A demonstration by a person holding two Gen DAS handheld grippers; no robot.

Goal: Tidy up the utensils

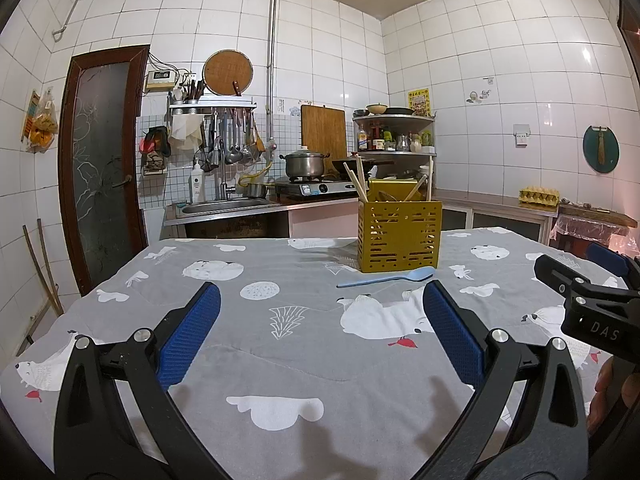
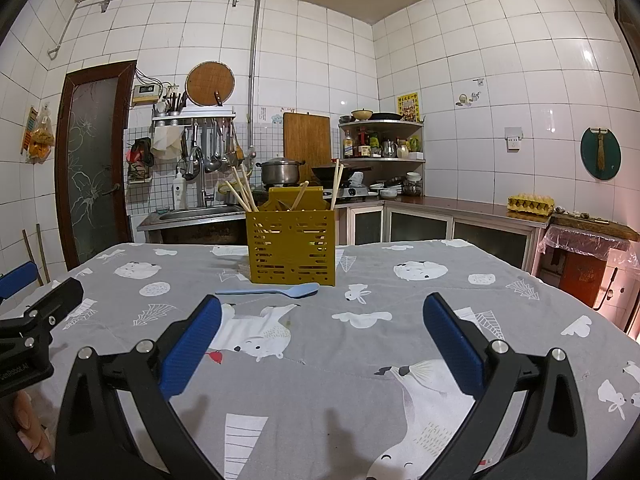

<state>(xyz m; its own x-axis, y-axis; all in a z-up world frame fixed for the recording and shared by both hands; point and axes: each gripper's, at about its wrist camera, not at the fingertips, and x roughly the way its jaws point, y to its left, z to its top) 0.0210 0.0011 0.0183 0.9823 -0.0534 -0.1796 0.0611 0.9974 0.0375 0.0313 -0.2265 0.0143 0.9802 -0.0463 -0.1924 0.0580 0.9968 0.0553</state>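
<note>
Above the worktop (image 1: pixel 304 360), left tongs (image 1: pixel 320 312) and right tongs (image 2: pixel 322 322) hover level, spread; blue spoon (image 2: pixel 268 291) lies crosswise, bowl rightward, before the yellow caddy (image 2: pixel 291 246).

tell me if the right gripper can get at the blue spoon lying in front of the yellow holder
Probably yes. The right gripper is open and empty, and the blue spoon lies flat on the tablecloth just ahead with nothing between them. The yellow holder stands behind the spoon, not in the way.

Matt plastic holder (image 2: pixel 291 246), printed cloth tablecloth (image 2: pixel 400 300)
</note>
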